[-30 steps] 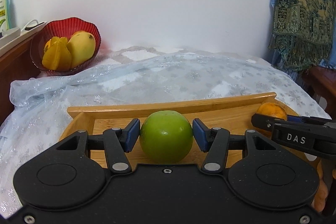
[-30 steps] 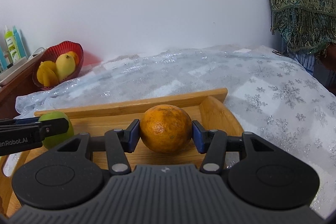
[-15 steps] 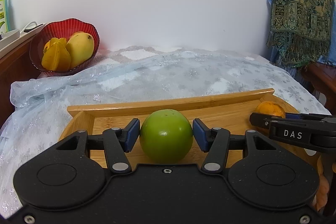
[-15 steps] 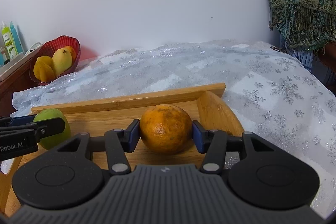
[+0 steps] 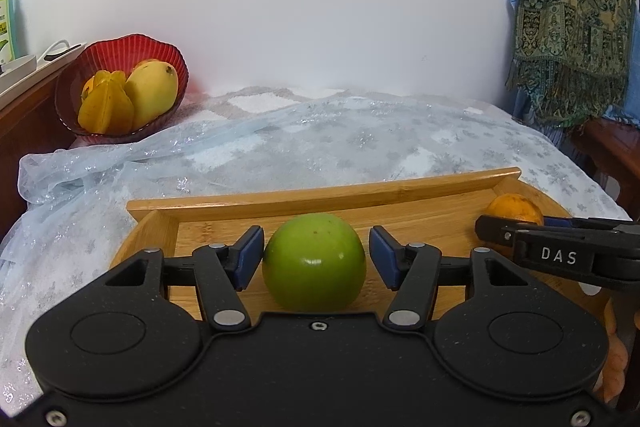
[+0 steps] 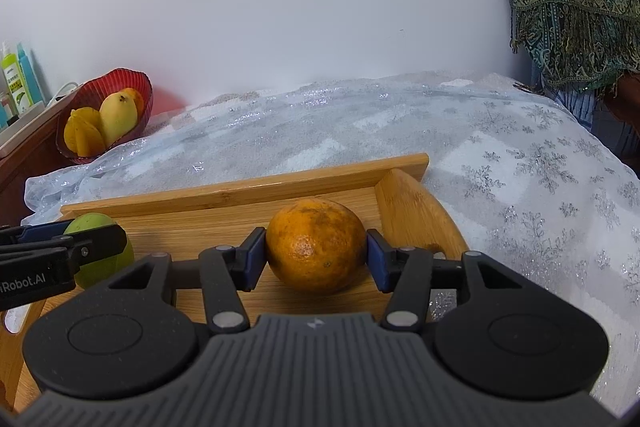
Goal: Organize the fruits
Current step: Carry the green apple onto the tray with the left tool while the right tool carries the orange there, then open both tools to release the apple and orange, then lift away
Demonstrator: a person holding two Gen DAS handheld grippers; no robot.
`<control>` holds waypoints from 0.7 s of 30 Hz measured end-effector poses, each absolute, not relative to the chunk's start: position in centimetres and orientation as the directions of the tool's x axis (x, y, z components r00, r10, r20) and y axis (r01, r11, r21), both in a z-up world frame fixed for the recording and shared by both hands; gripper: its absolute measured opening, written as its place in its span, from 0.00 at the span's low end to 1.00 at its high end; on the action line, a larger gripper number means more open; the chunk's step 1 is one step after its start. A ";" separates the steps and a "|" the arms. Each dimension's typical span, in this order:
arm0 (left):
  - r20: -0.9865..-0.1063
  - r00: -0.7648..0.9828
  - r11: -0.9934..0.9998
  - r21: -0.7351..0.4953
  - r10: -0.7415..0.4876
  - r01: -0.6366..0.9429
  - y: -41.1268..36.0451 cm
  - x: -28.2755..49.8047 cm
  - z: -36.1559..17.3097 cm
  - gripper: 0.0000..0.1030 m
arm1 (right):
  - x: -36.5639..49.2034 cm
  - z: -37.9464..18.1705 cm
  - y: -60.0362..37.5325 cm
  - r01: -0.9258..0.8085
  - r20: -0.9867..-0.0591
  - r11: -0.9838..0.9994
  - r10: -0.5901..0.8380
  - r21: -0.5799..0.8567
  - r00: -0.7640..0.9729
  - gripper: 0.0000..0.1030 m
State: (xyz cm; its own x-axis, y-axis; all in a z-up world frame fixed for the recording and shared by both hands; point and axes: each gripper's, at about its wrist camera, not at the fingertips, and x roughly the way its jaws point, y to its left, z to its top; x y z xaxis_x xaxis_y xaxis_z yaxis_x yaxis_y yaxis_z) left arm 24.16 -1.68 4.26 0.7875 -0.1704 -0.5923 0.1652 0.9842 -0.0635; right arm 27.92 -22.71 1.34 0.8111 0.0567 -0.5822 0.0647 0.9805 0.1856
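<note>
A green apple [image 5: 314, 261] rests on the floor of the wooden tray [image 5: 320, 197], between the blue pads of my left gripper [image 5: 316, 247]. Its jaws are opening, and a thin gap shows at the right pad [image 5: 382, 255]. In the right wrist view, an orange [image 6: 316, 245] sits near the tray's right end wall [image 6: 400, 203], with my right gripper [image 6: 316, 247] shut on it and both pads against its sides. Each gripper's finger shows at the edge of the other's view, beside the apple [image 6: 100, 227] and the orange [image 5: 516, 209].
A red glass bowl [image 5: 120, 47] holding a mango [image 5: 154, 87] and a starfruit [image 5: 106, 105] stands at the back left on a wooden ledge. A glittery pale cloth [image 6: 480, 155] covers the surface under the tray. A patterned shawl [image 5: 572, 7] hangs at the right.
The left gripper's pads have drawn slightly apart from the apple. The right gripper keeps its hold on the orange, and neither hand has moved.
</note>
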 end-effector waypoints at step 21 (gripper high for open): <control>-0.593 0.784 0.980 -0.048 -0.182 0.192 -1.9 23.4 4.4 0.87 | 27.1 2.0 -22.7 0.076 -0.570 0.979 0.048 0.191 0.820 0.84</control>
